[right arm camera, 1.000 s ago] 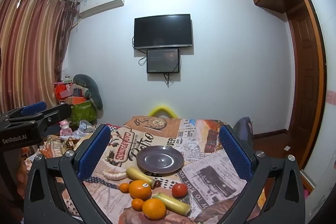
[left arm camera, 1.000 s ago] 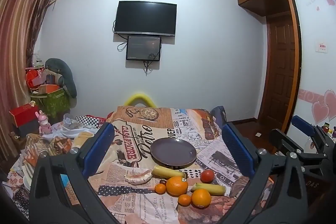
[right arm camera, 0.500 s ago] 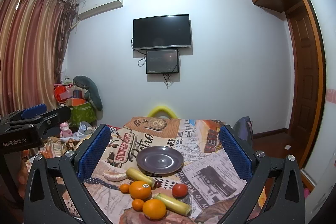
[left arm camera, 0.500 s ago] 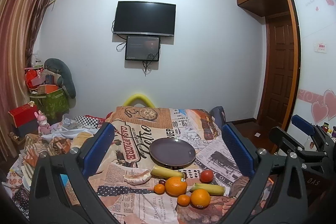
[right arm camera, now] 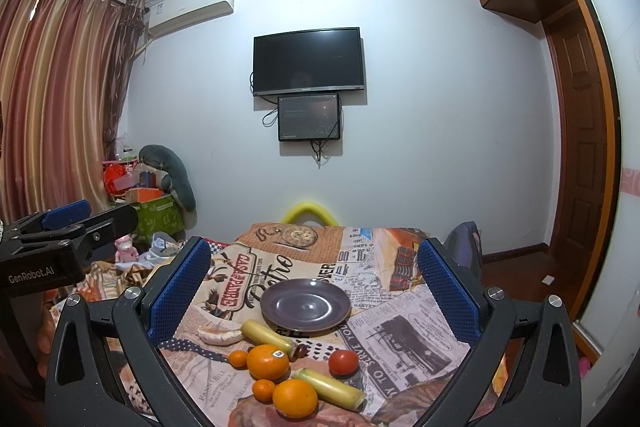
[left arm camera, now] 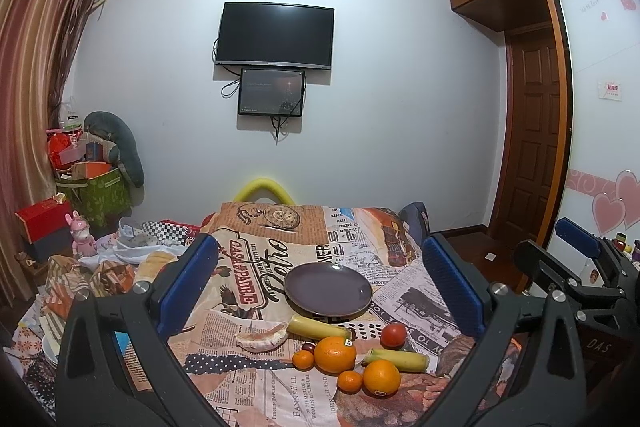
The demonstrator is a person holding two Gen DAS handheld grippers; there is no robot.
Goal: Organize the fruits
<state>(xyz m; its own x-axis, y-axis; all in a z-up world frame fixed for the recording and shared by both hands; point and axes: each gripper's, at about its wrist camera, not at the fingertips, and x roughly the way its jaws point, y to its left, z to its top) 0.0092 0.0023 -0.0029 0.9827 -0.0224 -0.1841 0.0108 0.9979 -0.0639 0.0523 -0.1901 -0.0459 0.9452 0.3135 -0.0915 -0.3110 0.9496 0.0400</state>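
Observation:
An empty dark purple plate (left arm camera: 328, 287) (right arm camera: 306, 304) sits mid-table on a newspaper-print cloth. In front of it lie two big oranges (left arm camera: 335, 354) (right arm camera: 267, 361), two small tangerines (left arm camera: 303, 359), a red tomato (left arm camera: 393, 335) (right arm camera: 343, 362), two yellow banana pieces (left arm camera: 318, 327) (right arm camera: 330, 388), a peeled pale fruit piece (left arm camera: 262, 336) and a small dark fruit (left arm camera: 307, 347). My left gripper (left arm camera: 320, 291) is open and empty, above and short of the fruit. My right gripper (right arm camera: 314, 291) is open and empty too, at the same distance.
The right gripper shows at the right edge of the left wrist view (left arm camera: 576, 267); the left gripper shows at the left edge of the right wrist view (right arm camera: 60, 239). Clutter, boxes and a pink toy (left arm camera: 82, 235) lie left of the table. A wooden door (left arm camera: 532, 147) stands right.
Both views shifted slightly; the grippers stay open and nothing on the table has moved.

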